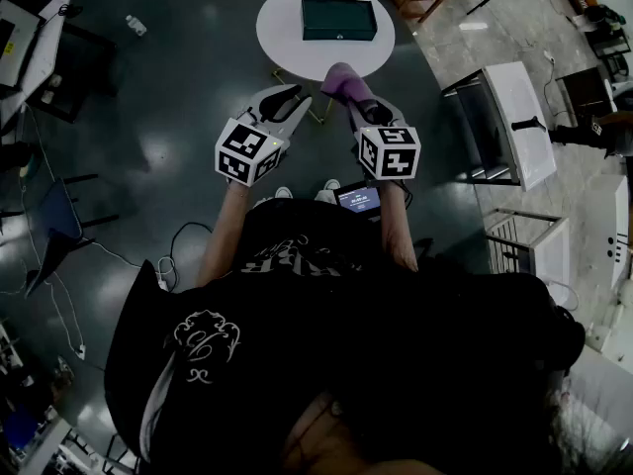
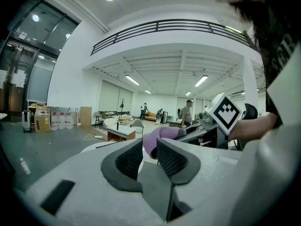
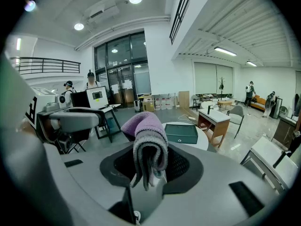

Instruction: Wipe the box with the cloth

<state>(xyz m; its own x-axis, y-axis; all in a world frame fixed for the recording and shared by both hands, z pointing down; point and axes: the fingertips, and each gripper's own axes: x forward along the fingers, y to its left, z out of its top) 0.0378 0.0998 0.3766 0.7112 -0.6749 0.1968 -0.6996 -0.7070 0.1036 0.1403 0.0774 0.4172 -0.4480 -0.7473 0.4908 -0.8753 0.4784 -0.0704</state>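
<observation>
Bare table (image 1: pixel 284 30) margin all round the box (image 1: pixel 338 19)

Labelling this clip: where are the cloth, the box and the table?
cloth (image 3: pixel 144 124): right gripper view, upper purple fold.
box (image 1: pixel 338 19): head view, lid centre.
table (image 1: pixel 282 30): head view, bare top left of box.

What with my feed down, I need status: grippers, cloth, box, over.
Right gripper shut on purple cloth. Left gripper open, empty. Green box on round white table, cloth not yet on it. Nothing in the way.
</observation>
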